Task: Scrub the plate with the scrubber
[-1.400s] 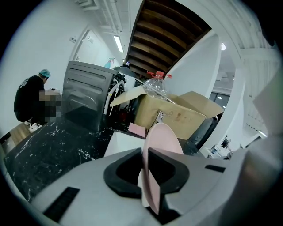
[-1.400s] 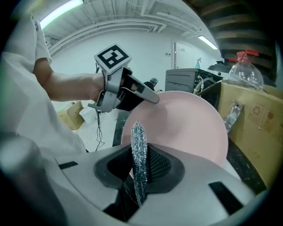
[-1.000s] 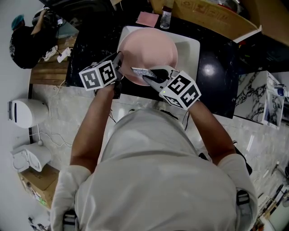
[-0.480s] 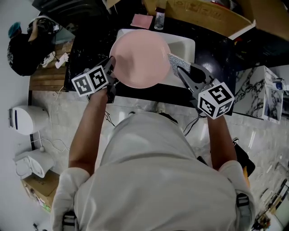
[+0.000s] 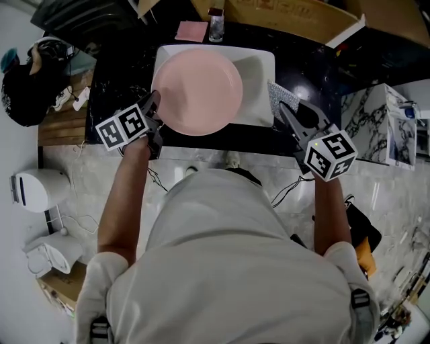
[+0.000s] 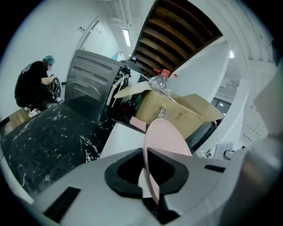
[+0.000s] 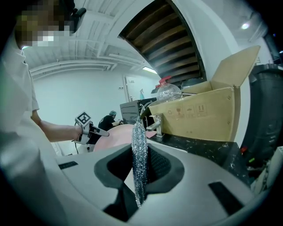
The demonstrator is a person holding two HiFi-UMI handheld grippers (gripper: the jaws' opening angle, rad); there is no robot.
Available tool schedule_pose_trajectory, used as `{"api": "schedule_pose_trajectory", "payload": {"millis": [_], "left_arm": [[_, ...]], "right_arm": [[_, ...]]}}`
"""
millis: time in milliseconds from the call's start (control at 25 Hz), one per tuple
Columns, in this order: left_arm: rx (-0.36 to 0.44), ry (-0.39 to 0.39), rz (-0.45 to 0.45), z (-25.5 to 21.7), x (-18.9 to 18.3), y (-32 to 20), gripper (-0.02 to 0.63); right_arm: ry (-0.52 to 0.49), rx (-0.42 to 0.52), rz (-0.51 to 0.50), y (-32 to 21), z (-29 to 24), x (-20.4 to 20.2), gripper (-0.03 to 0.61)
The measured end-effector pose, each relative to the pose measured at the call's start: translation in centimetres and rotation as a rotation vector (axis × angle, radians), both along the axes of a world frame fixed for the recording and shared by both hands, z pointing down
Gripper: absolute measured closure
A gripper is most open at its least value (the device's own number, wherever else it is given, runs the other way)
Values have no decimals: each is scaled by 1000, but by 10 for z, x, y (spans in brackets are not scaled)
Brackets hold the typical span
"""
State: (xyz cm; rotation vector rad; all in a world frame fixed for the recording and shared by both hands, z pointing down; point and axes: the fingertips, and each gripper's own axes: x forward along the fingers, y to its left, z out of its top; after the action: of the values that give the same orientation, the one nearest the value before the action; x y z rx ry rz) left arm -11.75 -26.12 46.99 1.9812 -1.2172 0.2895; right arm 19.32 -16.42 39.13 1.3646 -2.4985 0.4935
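A pink plate [image 5: 199, 92] is held level over the white sink [image 5: 259, 80], gripped at its left rim by my left gripper [image 5: 153, 106]. In the left gripper view the plate [image 6: 170, 141] runs edge-on between the two black pads, which are shut on its rim. My right gripper [image 5: 285, 111] is to the right of the sink, over the dark counter, shut on a silvery mesh scrubber [image 5: 281, 94]. In the right gripper view the scrubber [image 7: 139, 159] stands upright between the pads, apart from the plate [image 7: 116, 134].
A black marble counter [image 5: 312, 64] surrounds the sink. A cardboard box [image 5: 295, 17] stands behind it, with a clear bottle [image 5: 216, 25] and a pink cloth [image 5: 191, 31] at the back edge. A person in dark clothes [image 5: 27, 74] crouches at far left.
The right gripper has carried the scrubber off the plate's face and out to the right of the sink. The plate and left gripper have shifted slightly left.
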Motion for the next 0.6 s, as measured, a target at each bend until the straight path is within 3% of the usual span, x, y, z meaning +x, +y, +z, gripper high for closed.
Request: {"api": "schedule_pose_trajectory", "payload": {"millis": [600], "left_arm": [[-123, -38, 11, 51, 38, -30, 588]], "right_arm": [[-14, -15, -17, -6, 9, 21, 500]]}}
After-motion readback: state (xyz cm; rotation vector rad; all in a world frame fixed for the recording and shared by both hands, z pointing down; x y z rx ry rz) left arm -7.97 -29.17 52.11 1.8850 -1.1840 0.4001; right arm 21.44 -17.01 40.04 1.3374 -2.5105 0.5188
